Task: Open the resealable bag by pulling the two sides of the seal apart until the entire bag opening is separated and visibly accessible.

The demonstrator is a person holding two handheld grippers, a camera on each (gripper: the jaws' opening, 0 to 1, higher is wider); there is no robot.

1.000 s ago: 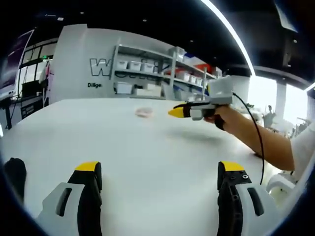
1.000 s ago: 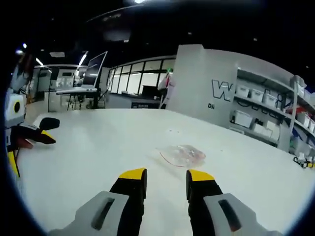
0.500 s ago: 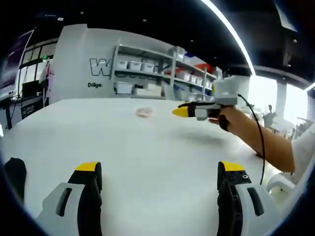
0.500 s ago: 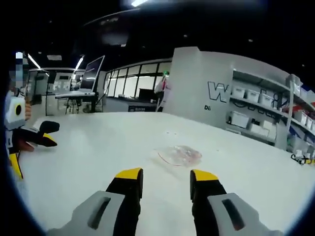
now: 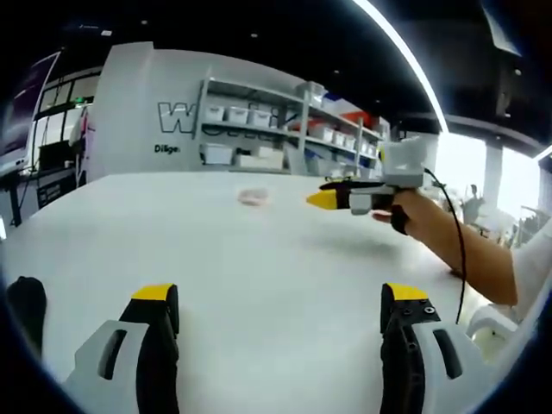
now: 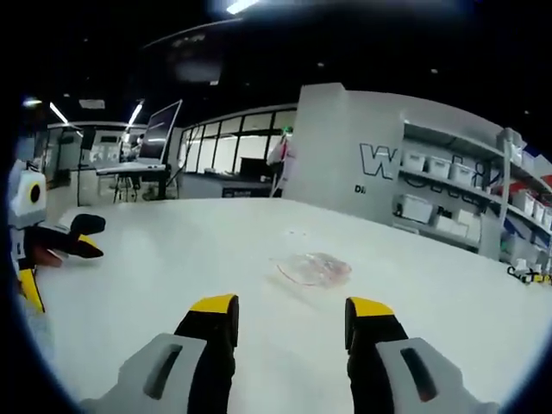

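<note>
A small clear resealable bag (image 6: 314,269) with a pink tint lies flat on the white table (image 6: 172,259), a little ahead of my right gripper (image 6: 291,312). That gripper's jaws stand open with nothing between them. In the left gripper view the same bag (image 5: 253,197) is a small patch far across the table. My left gripper (image 5: 280,297) is wide open and holds nothing, low over the near table. The right gripper (image 5: 332,199), held by a person's hand, hovers above the table to the right of the bag. The left gripper (image 6: 82,237) appears at the left edge of the right gripper view.
Shelving (image 5: 276,138) with white bins stands beyond the table's far edge, beside a grey wall with lettering. A desk with a monitor (image 6: 164,129) stands far off to the left. A cable (image 5: 448,233) trails from the right gripper along the person's arm.
My right gripper's jaws have spread wider. In the left gripper view the right gripper has drifted slightly right. The bag has not moved.
</note>
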